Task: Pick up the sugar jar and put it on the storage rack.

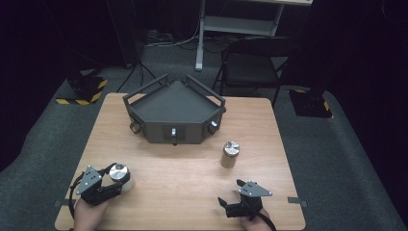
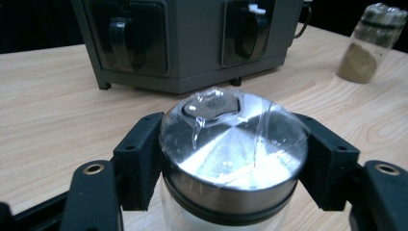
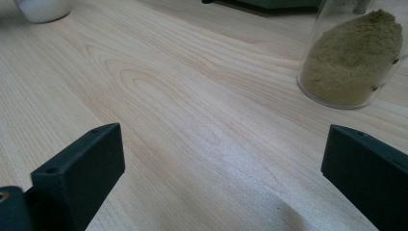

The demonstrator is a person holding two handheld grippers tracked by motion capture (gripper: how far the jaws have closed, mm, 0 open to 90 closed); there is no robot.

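Note:
A glass jar (image 1: 119,173) with a shiny metal lid (image 2: 234,154) and white contents stands at the table's near left. My left gripper (image 1: 117,180) is shut on it, one black pad pressed against each side just under the lid. A second jar (image 1: 230,154), holding brownish-green powder (image 3: 353,62), stands right of centre and also appears at the far right in the left gripper view (image 2: 369,43). My right gripper (image 1: 231,192) rests near the front edge, a short way in front of that jar. Its jaws stand wide open over bare wood (image 3: 221,168), with nothing between them.
A dark grey angular tray (image 1: 159,131) with raised rails and front knobs sits at the back middle of the wooden table (image 1: 192,168); its front wall (image 2: 192,43) faces the left gripper. A chair (image 1: 250,67) and a shelf frame stand beyond the table.

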